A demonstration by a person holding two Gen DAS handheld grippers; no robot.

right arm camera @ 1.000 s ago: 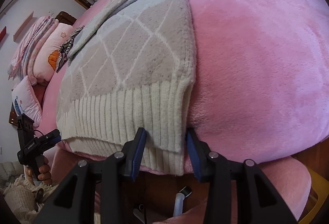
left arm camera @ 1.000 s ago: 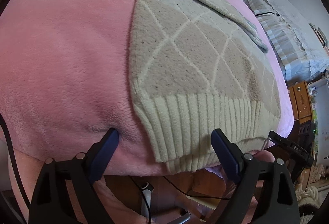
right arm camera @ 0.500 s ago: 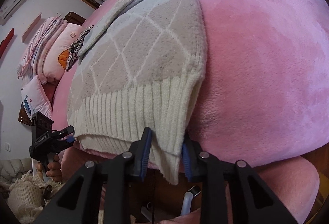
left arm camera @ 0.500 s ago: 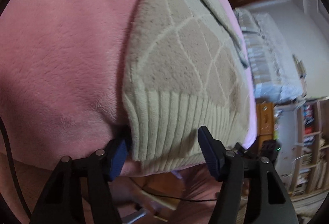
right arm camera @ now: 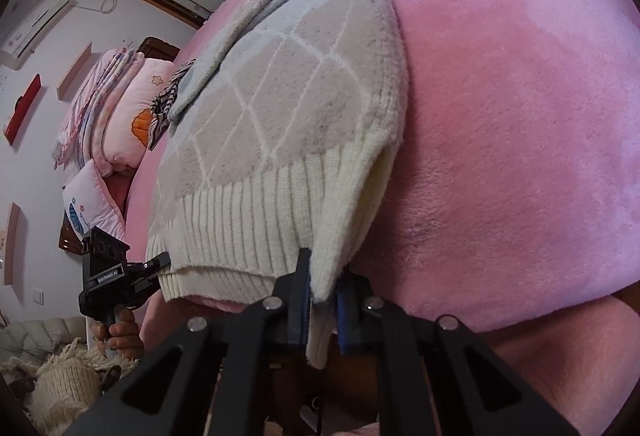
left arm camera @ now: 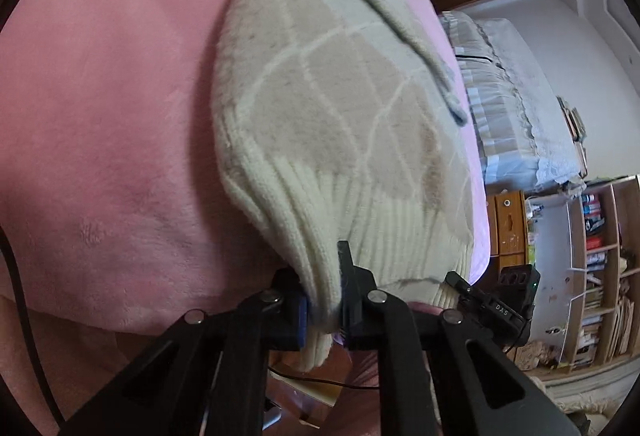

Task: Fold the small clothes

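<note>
Now the sweater (left arm camera: 328, 107) is seen lying flat on the pink blanket (left arm camera: 100, 115), its long axis running from the ribbed hem (right arm camera: 248, 228) at the near edge to the collar at the far end. Both near hem corners are pinched: the left gripper (left arm camera: 322, 310) is clamped on the left corner, and the right gripper (right arm camera: 322, 302) is clamped on the right corner, each with ribbing bunched between its pads. The rest of the garment lies straight ahead of the fingers, away from the person. A fold would, by this judgement, be made by carrying the hem forward over the body toward the collar, both corners kept level. Neither hand is nearer; the two grips are matched across the hem.
</note>
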